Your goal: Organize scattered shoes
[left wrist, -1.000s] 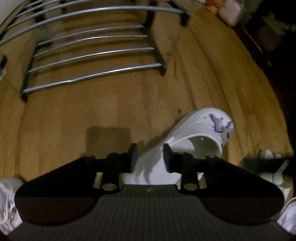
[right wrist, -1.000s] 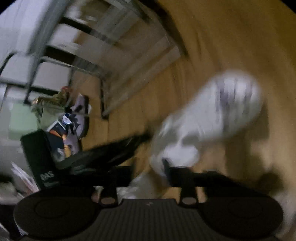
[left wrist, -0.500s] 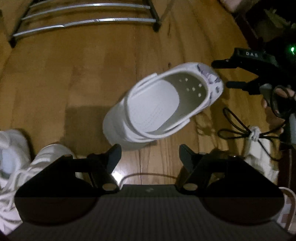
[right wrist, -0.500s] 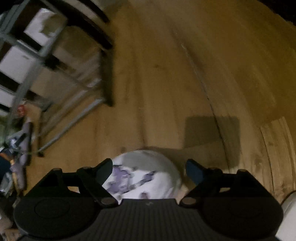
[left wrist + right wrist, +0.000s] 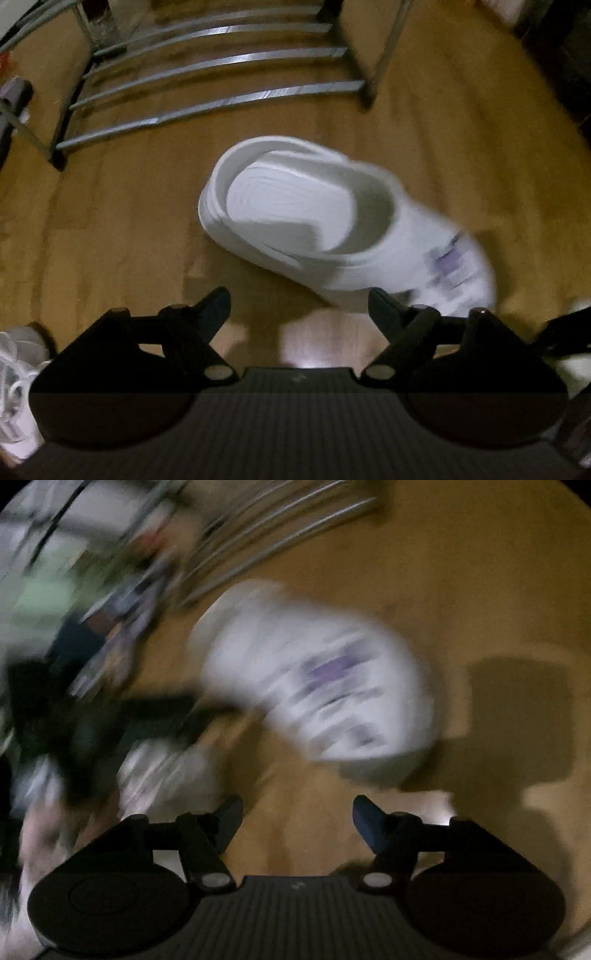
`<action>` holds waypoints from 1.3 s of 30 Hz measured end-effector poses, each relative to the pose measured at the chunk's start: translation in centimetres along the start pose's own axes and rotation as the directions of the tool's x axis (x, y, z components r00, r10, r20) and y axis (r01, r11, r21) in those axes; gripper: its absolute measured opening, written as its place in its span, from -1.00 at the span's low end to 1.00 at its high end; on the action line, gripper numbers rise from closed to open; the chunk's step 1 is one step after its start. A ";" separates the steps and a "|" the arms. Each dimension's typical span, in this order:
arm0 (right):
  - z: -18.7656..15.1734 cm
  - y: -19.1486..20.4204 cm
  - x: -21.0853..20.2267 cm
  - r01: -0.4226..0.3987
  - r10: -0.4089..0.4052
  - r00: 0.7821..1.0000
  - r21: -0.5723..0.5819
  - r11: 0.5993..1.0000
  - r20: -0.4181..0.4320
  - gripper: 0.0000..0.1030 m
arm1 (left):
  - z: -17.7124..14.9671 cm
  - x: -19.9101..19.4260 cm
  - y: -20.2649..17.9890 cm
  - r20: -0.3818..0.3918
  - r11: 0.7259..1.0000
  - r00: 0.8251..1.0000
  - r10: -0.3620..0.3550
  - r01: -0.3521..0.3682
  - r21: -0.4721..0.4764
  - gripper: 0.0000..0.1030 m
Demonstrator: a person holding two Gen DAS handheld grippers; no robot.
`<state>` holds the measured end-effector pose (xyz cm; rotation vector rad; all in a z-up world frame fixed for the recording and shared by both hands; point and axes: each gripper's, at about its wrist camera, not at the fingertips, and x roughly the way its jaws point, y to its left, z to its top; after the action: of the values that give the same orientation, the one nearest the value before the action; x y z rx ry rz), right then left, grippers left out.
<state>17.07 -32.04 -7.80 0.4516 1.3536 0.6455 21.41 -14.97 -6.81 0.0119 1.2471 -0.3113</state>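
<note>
A white clog [image 5: 295, 214] with purple charms on its toe lies on the wooden floor, heel toward the rack. My left gripper [image 5: 299, 306] hovers just short of it, jaws opening with only bare floor between them. The clog's toe lies just beyond the right fingertip [image 5: 380, 302]. In the blurred right wrist view the same clog [image 5: 314, 686] lies ahead of my right gripper [image 5: 297, 812]. Its jaws are closing with nothing between them.
A metal shoe rack [image 5: 221, 74] with silver bars stands beyond the clog, also seen as the rack [image 5: 280, 528] at the top of the right wrist view. A white laced sneaker [image 5: 14, 373] lies at the left edge. Another white sneaker [image 5: 166, 771] and blurred clutter sit left.
My left gripper has let go of the clog, which now lies free on the floor, and its jaws have spread wide. The right gripper's jaws have narrowed and its view has swung onto the clog.
</note>
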 end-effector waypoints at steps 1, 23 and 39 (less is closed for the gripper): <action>-0.1 1.3 -0.4 0.014 -0.013 1.000 -0.047 0.999 0.020 0.40 | -0.4 -1.2 0.4 0.002 0.999 1.000 -0.031 0.031 -0.009 0.63; 3.3 10.2 6.2 0.589 -0.514 0.808 -0.360 0.723 0.289 0.79 | -6.5 -9.2 1.6 0.123 0.997 0.992 -0.019 0.011 0.071 0.78; 4.1 9.4 10.5 0.697 -0.627 0.715 -0.383 0.606 0.309 0.88 | -8.7 -8.4 3.1 0.050 0.993 0.993 -0.107 0.105 0.045 0.78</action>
<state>20.42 -17.79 -8.83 -0.4157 1.0558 0.2780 11.70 -8.60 -2.33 -0.0266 1.1909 -0.4274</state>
